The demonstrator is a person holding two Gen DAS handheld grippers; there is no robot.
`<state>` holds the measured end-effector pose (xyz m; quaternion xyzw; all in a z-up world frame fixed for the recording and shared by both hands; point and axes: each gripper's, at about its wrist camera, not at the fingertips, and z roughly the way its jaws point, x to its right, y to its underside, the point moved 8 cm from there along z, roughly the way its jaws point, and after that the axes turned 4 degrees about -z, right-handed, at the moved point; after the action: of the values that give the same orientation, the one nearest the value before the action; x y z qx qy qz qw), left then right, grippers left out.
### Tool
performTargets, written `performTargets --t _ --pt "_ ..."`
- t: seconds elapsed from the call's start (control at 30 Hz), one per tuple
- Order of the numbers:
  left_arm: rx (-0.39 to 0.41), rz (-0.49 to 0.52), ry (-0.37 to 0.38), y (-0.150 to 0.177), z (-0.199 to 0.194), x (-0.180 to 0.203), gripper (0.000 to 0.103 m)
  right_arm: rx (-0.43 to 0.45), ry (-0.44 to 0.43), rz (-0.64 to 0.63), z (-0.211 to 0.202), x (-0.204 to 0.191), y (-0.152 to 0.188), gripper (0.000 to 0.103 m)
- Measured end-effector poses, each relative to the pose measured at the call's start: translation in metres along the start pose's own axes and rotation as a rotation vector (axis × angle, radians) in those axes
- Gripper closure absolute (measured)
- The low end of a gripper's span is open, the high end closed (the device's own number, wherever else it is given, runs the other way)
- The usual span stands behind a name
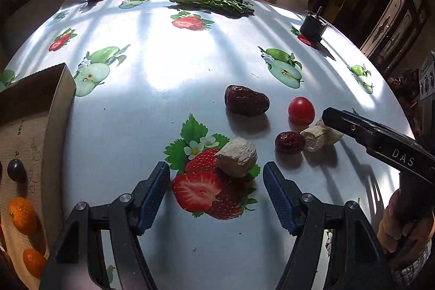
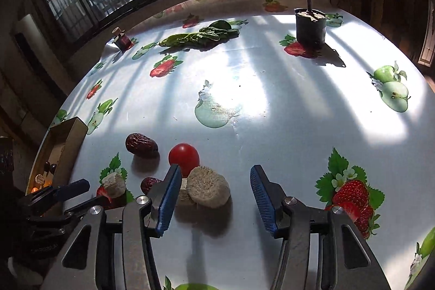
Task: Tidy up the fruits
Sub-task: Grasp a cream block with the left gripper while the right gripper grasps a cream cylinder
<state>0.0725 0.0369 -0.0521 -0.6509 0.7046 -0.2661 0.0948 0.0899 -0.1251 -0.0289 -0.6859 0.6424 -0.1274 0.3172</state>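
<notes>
Showing only from the left wrist: oranges (image 1: 23,215) inside cardboard box (image 1: 61,105).

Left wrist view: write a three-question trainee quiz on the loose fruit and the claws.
1. True or false: the left claw grips the pale chunk.
2. Which round red fruit lies by the large date?
   A. cherry tomato
   B. plum
3. Fill in: the oranges lie in the cardboard ____.

Key:
1. False, its jaws are open.
2. A, cherry tomato.
3. box.
</notes>
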Motion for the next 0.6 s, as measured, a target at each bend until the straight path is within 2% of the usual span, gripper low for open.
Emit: performTargets --t 0.3,0.33,0.4,0.43,0.6 --pt "0.077 0.053 0.022 -0.007 0.007 0.013 0.034 -0.006 -0.053 0.028 0.014 0.003 0.005 0.047" --pt "0.088 0.066 0.016 -0.007 0.007 0.014 0.041 -0.005 -0.057 0.029 0.014 0.003 0.005 0.047" --pt "0.102 0.088 -0.002 -0.006 0.006 0.015 0.071 -0.008 -0.097 0.038 0.012 -0.001 0.006 0.056" --pt "0.103 0.09 0.003 -0.006 0.006 0.015 0.071 -0.01 -0.106 0.036 0.011 -0.003 0.007 0.063" --pt "0.12 0.063 0.037 -0.004 0.004 0.012 0.071 -0.009 -0.099 0.0 0.005 -0.008 0.011 0.064"
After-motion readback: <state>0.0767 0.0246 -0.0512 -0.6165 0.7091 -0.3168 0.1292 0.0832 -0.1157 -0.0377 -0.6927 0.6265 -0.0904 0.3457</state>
